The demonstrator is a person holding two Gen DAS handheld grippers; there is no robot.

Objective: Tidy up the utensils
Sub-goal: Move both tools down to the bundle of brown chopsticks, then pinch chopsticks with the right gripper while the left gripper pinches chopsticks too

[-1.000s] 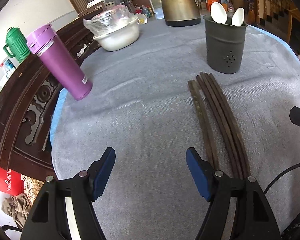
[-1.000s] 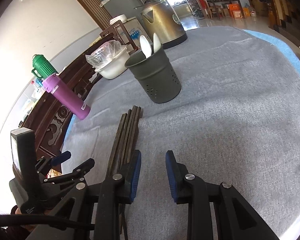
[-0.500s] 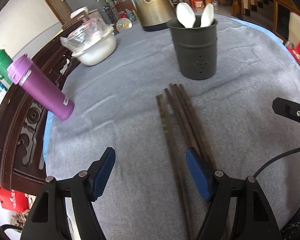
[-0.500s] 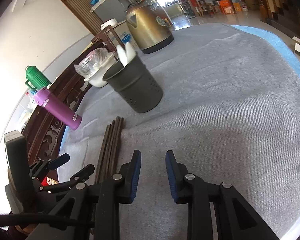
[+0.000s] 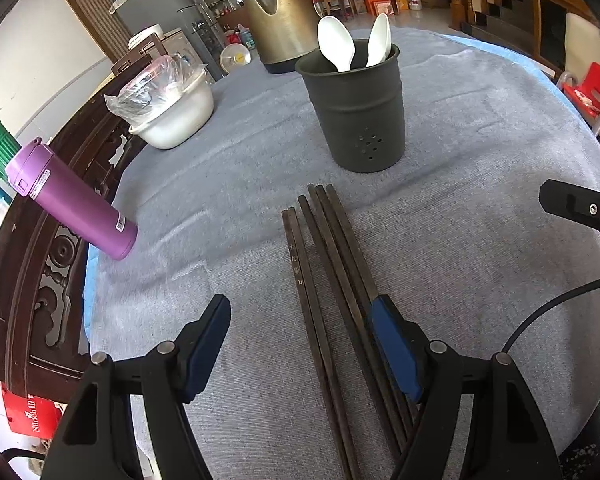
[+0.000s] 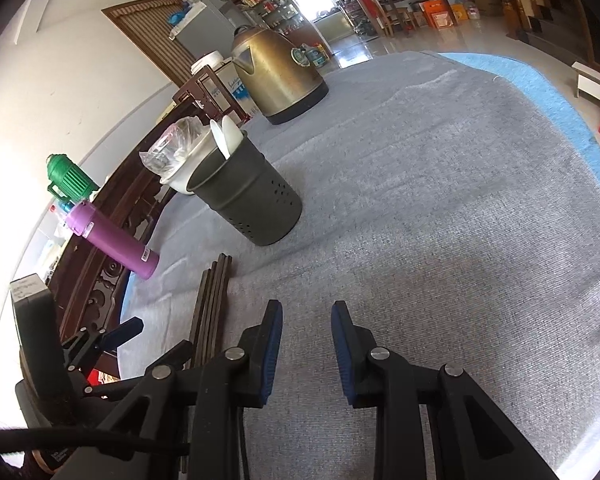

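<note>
The chopsticks [image 5: 328,280] run lengthwise up the frame between the left gripper [image 5: 300,344]'s wide-apart fingers; the right gripper [image 6: 306,354], fingers narrowly apart and empty, sits beside them.

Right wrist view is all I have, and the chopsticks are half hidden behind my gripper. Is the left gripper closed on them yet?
Observer: No. The left gripper is open over the chopsticks. The leftmost sticks lie between its jaws and nothing is clamped.
Operator: How many spoons are in the holder? They overlap for me.
Observer: Two white spoons, bowls up, inside the dark holder.
</note>
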